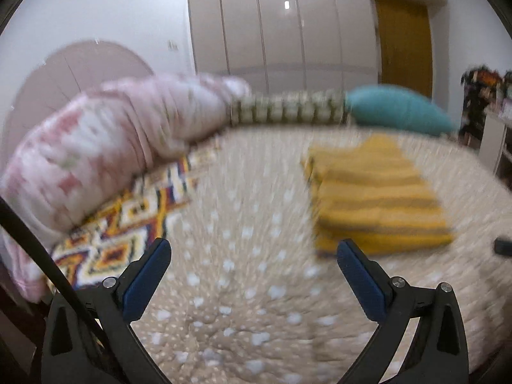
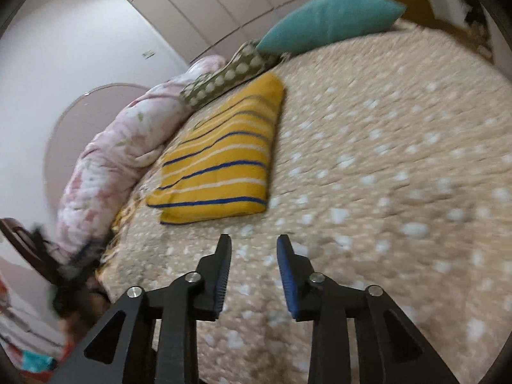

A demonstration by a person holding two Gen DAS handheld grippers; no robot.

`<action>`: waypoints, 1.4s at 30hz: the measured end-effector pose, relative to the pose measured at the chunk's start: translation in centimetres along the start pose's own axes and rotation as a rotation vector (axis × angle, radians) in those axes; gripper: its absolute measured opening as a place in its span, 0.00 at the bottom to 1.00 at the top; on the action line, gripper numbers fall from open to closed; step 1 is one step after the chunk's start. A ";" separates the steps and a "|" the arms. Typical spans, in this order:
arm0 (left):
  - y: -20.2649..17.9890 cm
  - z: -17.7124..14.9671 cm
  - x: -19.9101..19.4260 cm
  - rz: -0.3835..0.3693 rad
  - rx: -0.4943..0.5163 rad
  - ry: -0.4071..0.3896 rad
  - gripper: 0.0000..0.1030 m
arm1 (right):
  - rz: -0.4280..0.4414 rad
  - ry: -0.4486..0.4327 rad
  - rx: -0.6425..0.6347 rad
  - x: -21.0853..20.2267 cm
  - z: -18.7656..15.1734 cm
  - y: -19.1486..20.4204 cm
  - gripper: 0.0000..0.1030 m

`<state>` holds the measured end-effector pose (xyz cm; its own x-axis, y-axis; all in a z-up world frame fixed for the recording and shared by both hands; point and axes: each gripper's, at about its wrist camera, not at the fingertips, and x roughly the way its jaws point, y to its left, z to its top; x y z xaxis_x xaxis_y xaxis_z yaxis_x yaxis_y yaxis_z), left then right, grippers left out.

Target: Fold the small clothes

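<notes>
A folded yellow garment with blue and white stripes (image 1: 377, 198) lies flat on the beige dotted bedspread (image 1: 243, 288). In the right wrist view the garment (image 2: 217, 163) lies ahead and to the left of the fingers. My left gripper (image 1: 252, 256) is wide open and empty above the bedspread, with the garment just beyond its right finger. My right gripper (image 2: 254, 246) is open a moderate gap and empty, a short way in front of the garment's near edge. The left wrist view is blurred.
A pink floral quilt (image 1: 96, 153) is bundled along the left side of the bed, over a colourful patterned cloth (image 1: 128, 233). A green dotted cushion (image 2: 224, 76) and a teal pillow (image 2: 329, 22) lie at the head. A small dark object (image 1: 502, 246) lies at the right.
</notes>
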<state>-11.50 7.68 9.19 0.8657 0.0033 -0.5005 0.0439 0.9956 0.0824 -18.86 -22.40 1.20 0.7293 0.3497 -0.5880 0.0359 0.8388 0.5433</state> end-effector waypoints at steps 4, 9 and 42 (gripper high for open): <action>-0.5 2.5 -4.5 -0.104 -0.077 -0.045 1.00 | -0.118 -0.067 -0.059 -2.6 -1.1 2.2 0.42; -2.5 2.6 -7.4 -0.223 -0.052 -0.014 1.00 | -0.302 -0.131 -0.126 -4.7 -3.3 5.6 0.53; -6.3 -3.6 -6.4 -0.164 0.029 0.213 1.00 | -0.522 0.027 -0.178 -1.5 -7.4 7.1 0.66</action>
<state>-19.08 1.75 8.75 0.7214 -0.1348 -0.6792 0.1915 0.9815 0.0086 -24.77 -13.83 1.47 0.6280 -0.1229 -0.7685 0.2706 0.9603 0.0675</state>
